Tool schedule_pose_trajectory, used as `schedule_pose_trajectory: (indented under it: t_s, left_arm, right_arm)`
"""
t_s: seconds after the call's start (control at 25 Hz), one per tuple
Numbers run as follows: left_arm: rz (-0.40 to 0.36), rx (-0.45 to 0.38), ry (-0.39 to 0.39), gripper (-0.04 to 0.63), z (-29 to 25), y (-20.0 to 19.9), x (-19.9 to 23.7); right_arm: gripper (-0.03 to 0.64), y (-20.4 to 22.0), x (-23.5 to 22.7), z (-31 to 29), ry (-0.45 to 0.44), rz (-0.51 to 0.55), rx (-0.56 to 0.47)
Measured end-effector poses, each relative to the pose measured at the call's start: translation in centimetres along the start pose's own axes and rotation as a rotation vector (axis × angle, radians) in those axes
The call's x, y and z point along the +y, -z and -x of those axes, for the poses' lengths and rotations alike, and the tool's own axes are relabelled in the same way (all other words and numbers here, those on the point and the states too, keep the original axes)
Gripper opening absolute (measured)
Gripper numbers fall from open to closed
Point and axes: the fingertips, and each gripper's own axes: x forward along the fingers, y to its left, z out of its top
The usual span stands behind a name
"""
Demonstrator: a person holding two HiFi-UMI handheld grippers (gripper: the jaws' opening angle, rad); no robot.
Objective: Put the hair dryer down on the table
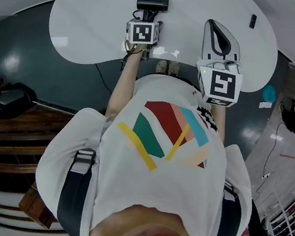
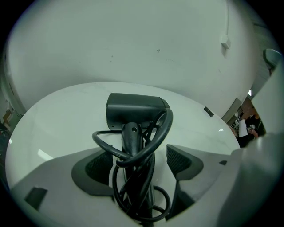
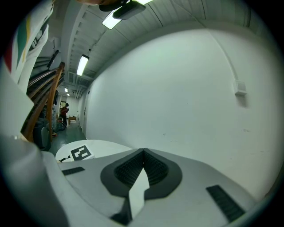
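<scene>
The black hair dryer (image 1: 152,2) lies on the round white table (image 1: 85,20) near its far edge, its cord wound round the handle. My left gripper (image 1: 148,19) points down at it from the near side. In the left gripper view the handle and cord (image 2: 132,148) stand between the jaws of the left gripper (image 2: 138,156); the dark pads (image 2: 177,159) are spread wide with a gap on each side of the handle. My right gripper (image 1: 214,25) hovers over the table to the right, and in its own view the right gripper (image 3: 143,151) has its tips together, holding nothing.
A small dark object (image 1: 252,20) lies at the table's far right. A white wall (image 2: 133,40) rises close behind the table. Wooden rails (image 1: 5,134) run along the left, above dark green floor (image 1: 20,60).
</scene>
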Motion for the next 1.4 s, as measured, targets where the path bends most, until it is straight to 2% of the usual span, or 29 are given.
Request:
schedule_pose_trajectory:
  t_s: [0.72, 1.0, 1.4]
  left_arm:
    - [0.001, -0.059, -0.012, 0.376, 2.4, -1.1, -0.2]
    - [-0.006, -0.071, -0.049, 0.376, 3.2, -1.3, -0.1]
    - [-0.022, -0.161, -0.052, 0.376, 5.5, -4.2, -0.3]
  right_arm:
    - [0.011, -0.7, 0.7, 0.6, -0.022, 0.009, -0.027]
    - [0.011, -1.1, 0.8, 0.7, -0.038, 0.014, -0.038]
    - [0.011, -1.7, 1.7, 0.8, -0.055, 0.014, -0.054]
